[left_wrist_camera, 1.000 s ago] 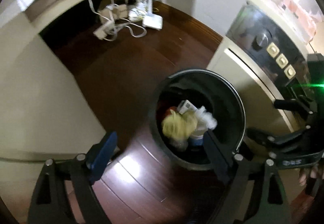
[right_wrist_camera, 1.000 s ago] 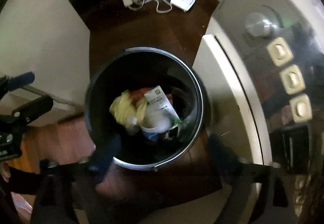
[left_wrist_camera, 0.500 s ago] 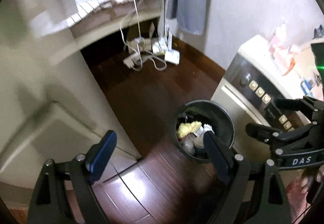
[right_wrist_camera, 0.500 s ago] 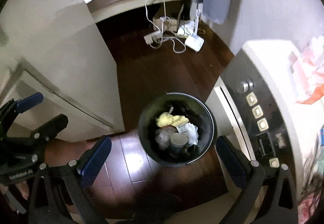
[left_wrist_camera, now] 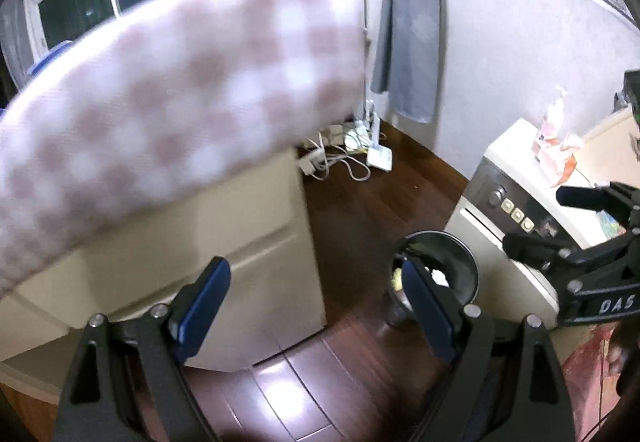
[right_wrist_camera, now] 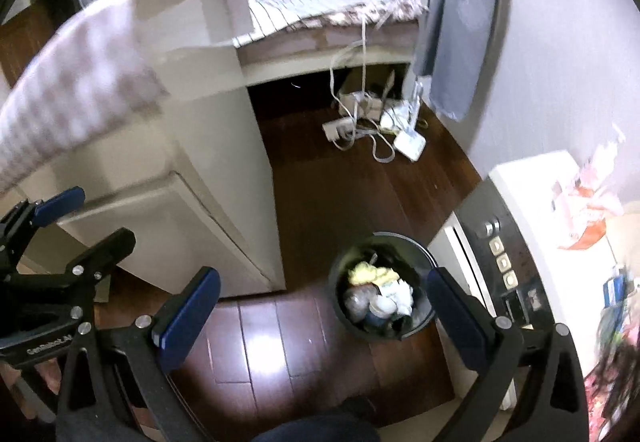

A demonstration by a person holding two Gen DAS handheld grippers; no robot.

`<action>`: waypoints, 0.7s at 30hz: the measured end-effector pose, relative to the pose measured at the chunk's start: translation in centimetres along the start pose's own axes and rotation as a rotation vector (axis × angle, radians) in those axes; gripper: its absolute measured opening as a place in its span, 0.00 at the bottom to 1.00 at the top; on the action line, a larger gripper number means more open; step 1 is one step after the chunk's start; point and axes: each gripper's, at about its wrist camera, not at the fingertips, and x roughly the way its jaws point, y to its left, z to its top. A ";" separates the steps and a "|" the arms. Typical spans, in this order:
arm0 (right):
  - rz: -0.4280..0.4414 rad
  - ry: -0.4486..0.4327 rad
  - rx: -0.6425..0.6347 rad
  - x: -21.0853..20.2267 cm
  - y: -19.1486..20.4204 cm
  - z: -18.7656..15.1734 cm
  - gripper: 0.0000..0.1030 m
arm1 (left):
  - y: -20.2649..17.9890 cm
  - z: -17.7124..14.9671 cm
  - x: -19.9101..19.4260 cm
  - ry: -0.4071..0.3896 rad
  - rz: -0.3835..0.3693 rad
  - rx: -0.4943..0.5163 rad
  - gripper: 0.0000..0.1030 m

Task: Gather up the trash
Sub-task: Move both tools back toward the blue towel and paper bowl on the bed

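1. Since the earlier frames, both grippers have risen well clear of the trash bin (right_wrist_camera: 383,287), which now shows small on the floor between the cream cabinet (right_wrist_camera: 208,178) and the washing machine (right_wrist_camera: 516,242).
2. Left gripper (left_wrist_camera: 316,306): jaws apart, empty, angled downward.
3. Right gripper (right_wrist_camera: 324,318): jaws apart, empty, angled down over the bin, which holds the trash (right_wrist_camera: 378,288).

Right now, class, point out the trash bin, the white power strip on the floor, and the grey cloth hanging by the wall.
trash bin (right_wrist_camera: 420,247): right wrist view, far rim.
white power strip (right_wrist_camera: 338,128): right wrist view, its top face.
grey cloth (right_wrist_camera: 456,22): right wrist view, middle of the hanging fabric.
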 end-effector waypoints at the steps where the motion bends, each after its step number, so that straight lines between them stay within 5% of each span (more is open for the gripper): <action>1: 0.001 -0.012 -0.008 -0.6 0.5 0.2 1.00 | 0.6 0.0 -0.7 -0.011 0.010 -0.005 0.86; 21: 0.072 -0.179 -0.131 -9.8 10.9 3.8 1.00 | 7.7 0.7 -10.2 -0.181 0.085 -0.114 0.86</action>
